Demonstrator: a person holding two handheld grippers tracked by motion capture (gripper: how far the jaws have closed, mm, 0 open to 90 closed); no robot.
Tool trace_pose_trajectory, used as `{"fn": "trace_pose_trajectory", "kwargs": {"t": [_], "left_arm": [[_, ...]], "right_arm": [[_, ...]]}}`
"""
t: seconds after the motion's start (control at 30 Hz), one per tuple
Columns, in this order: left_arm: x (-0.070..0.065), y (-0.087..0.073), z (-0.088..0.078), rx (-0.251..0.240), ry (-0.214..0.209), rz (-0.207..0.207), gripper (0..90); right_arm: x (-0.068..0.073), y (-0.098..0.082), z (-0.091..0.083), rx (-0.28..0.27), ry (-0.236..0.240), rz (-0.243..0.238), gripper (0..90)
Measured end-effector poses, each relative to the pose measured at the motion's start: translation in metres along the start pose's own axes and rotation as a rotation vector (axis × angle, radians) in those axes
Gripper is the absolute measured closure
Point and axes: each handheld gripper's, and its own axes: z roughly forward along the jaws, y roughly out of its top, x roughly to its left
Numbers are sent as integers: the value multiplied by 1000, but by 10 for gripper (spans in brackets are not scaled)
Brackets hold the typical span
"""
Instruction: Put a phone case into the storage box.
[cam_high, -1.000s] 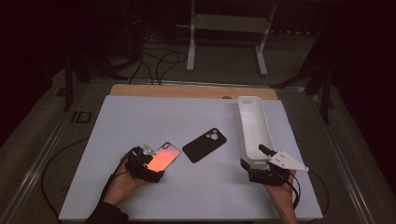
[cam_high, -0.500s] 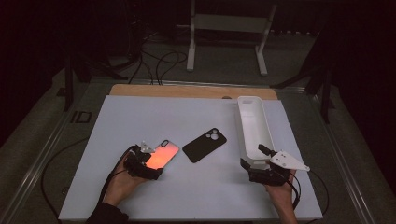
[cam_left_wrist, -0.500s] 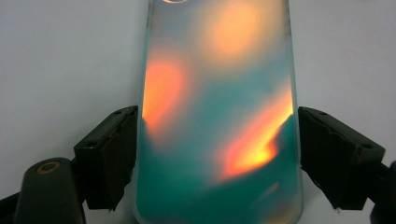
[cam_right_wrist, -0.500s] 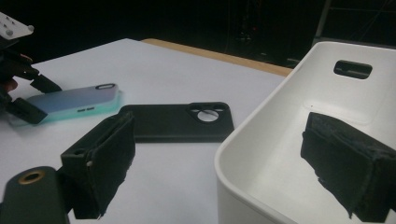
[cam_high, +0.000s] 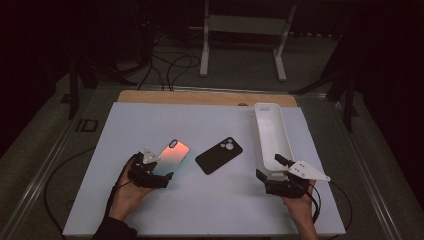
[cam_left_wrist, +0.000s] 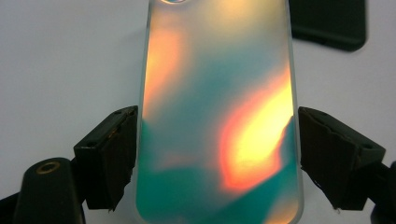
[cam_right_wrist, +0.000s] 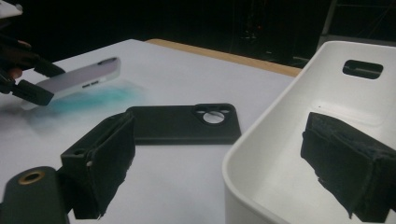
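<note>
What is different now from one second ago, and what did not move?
The left gripper has raised the iridescent phone case, its far end now tilted up off the table; its fingers stay around the case. The black phone case, white bin and right gripper stayed put.

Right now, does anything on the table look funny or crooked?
The shiny phone case is tipped up off the table, its near end between the left gripper's jaws. The black case lies flat but slanted.
</note>
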Motion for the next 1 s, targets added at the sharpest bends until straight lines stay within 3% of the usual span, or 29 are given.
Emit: {"fn": "trace_pose_trajectory", "kwargs": {"t": [0.23, 0.43, 0.6, 1.0], "left_arm": [[-3, 4, -13, -131, 30, 41, 169], [-7, 7, -20, -200, 48, 70, 169], [-13, 12, -21, -221, 39, 90, 169], [-29, 30, -21, -273, 3, 125, 169]], "right_arm": [[3, 12, 4, 6, 25, 4, 100], [6, 21, 13, 24, 51, -2, 100], [9, 27, 23, 34, 80, 18, 100], [22, 46, 46, 46, 145, 16, 100]]}}
